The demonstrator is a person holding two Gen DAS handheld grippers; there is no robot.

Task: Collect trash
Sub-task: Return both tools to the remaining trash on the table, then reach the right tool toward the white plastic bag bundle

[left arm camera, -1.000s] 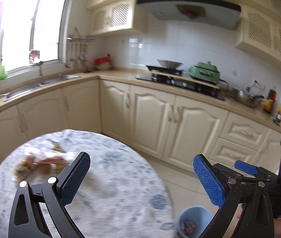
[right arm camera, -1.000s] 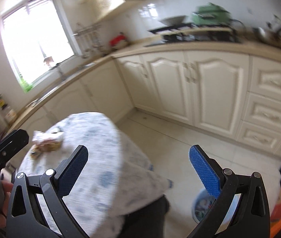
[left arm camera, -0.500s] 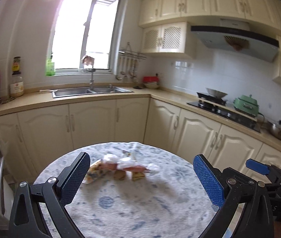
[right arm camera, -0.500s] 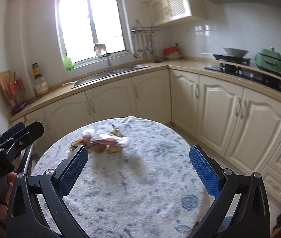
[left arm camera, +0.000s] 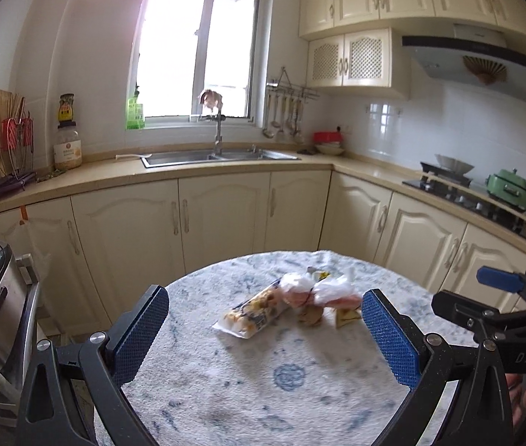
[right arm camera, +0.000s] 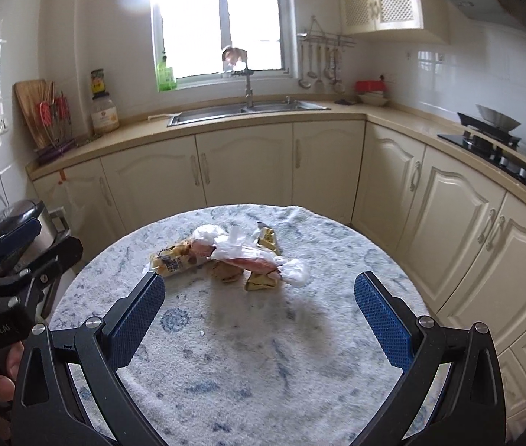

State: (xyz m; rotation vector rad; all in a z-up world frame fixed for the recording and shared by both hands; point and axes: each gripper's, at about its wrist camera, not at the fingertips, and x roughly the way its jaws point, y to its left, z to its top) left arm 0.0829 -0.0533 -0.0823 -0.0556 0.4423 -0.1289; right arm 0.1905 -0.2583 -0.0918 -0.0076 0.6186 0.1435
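The left gripper (left arm camera: 263,330) and right gripper (right arm camera: 259,310) both hover with jaws released and empty above the round desk (right arm camera: 226,364). Ahead of the jaws lies the trash pile (right arm camera: 226,254): a snack packet (left arm camera: 252,310) and crumpled wrappers (left arm camera: 322,291). The overlapping pieces are hard to tell apart, and the desk's near edge is cut off behind the jaws.

Crumpled wrappers (right arm camera: 233,256) heaped, seemingly overlapping
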